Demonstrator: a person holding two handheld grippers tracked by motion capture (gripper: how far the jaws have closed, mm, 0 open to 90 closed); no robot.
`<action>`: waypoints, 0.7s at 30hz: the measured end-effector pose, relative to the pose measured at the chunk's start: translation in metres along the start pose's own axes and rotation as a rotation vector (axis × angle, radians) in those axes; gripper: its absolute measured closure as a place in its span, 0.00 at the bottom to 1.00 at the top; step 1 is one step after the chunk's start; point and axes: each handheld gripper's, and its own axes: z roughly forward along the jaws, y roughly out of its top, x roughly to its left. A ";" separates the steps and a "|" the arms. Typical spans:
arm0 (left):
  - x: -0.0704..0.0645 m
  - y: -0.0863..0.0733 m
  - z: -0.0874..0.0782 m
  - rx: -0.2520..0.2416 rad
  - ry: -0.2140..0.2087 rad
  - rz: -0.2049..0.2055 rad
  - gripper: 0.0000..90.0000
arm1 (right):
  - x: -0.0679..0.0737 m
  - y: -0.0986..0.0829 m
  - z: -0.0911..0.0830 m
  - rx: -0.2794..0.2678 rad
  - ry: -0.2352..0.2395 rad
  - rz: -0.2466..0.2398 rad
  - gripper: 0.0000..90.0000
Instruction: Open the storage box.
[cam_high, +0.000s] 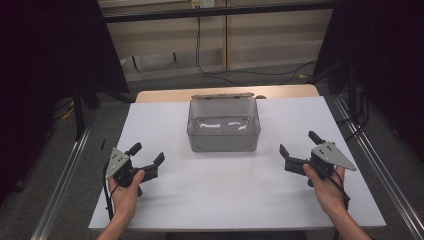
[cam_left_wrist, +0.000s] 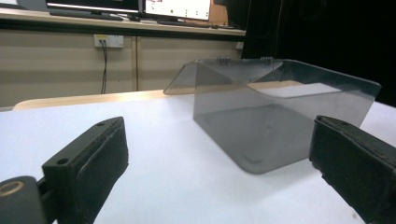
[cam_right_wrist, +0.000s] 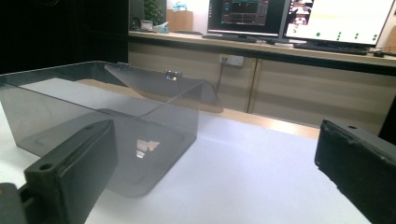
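A clear grey plastic box (cam_high: 223, 126) stands in the middle of the white table (cam_high: 235, 200), its hinged lid (cam_high: 222, 96) open and tipped back at the far side. It looks empty. My left gripper (cam_high: 148, 155) rests at the near left, open, jaws wide apart with nothing between them. My right gripper (cam_high: 299, 143) sits at the near right, open too and holding nothing. In the left gripper view the box (cam_left_wrist: 275, 112) lies ahead to the right. The right gripper view has the box (cam_right_wrist: 102, 121) ahead to the left. Both grippers are well apart from it.
The white table top sits on a wooden table whose far edge (cam_high: 165, 95) shows behind the box. Metal rails (cam_high: 67, 170) run along both sides on the floor. Cables (cam_high: 210, 65) lie on the floor beyond, in front of a bench with monitors (cam_right_wrist: 299, 18).
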 end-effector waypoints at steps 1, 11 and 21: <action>-0.001 -0.001 -0.002 0.001 -0.001 -0.002 0.05 | 0.000 -0.001 -0.002 0.001 -0.004 0.002 0.00; -0.004 -0.010 -0.025 0.019 0.014 0.005 0.05 | -0.009 -0.008 -0.029 0.018 -0.048 0.016 0.00; -0.012 -0.017 -0.043 0.039 0.052 -0.017 0.04 | -0.022 -0.022 -0.055 0.037 -0.090 0.041 0.00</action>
